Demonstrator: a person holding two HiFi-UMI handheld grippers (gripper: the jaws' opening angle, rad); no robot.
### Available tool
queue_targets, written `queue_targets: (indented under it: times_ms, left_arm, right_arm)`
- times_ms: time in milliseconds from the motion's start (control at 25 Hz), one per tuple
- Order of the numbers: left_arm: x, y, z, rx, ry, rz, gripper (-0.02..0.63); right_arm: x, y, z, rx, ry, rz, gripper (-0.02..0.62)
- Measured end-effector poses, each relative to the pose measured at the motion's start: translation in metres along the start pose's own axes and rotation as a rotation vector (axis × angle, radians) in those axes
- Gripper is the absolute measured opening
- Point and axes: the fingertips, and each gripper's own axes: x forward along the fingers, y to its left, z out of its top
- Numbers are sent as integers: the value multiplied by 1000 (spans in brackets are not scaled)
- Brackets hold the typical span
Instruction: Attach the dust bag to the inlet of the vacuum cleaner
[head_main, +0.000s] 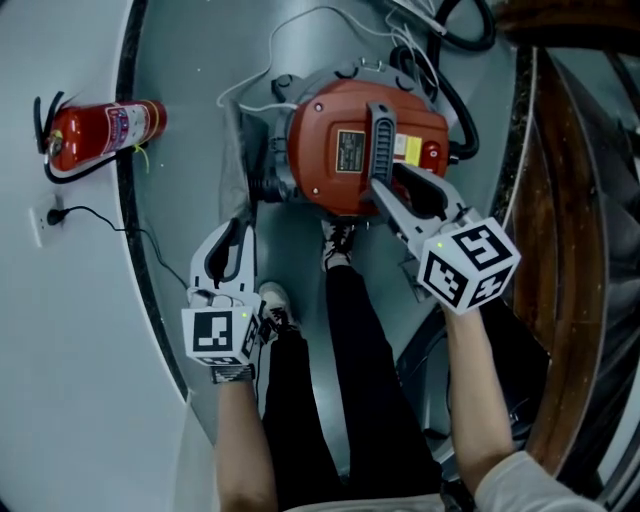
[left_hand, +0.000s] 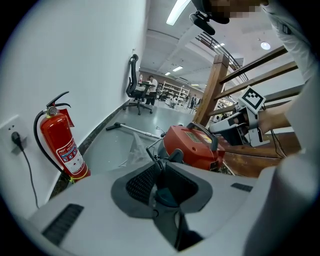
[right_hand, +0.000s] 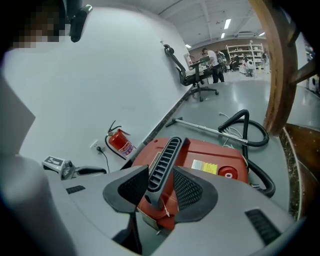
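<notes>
**While the handle (head_main: 380, 128) (right_hand: 163, 162) is clamped, the dust bag (head_main: 250, 150) (left_hand: 134, 150) is left beside the vacuum cleaner (head_main: 330, 130) (right_hand: 210, 155)**

On top of the red vacuum cleaner, the dark handle is grasped by the right hand-held gripper (head_main: 383, 185) (right_hand: 160, 177). The left hand-held gripper (head_main: 238, 238) (left_hand: 161, 167) is held clenched, jaws meeting at the tips, just beside the vacuum cleaner. The translucent dust bag is seen on the floor against that same side.

The right gripper (head_main: 392, 180) closes on the dark handle (head_main: 380, 135) atop the red vacuum cleaner (head_main: 335, 150). The left gripper (head_main: 238, 228) hovers beside the cleaner's left side. A fire extinguisher (head_main: 105, 130) sits against the wall.
</notes>
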Motion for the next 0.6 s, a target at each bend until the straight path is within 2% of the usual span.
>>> queue_targets:
  times_ms: [280,480,600]
  left_arm:
    - [-20,-4,20,18,-11,3,41]
    - [-32,1,44,46,-48,13,2]
    - [-48,-2,65,59,-62,13,2]
  right_arm:
    - [-28,5,14,-44,-22,-46,90]
    - [-40,22,33,-90,-54,-34,52]
    - [-57,39,52,-120,-76,-25,44]
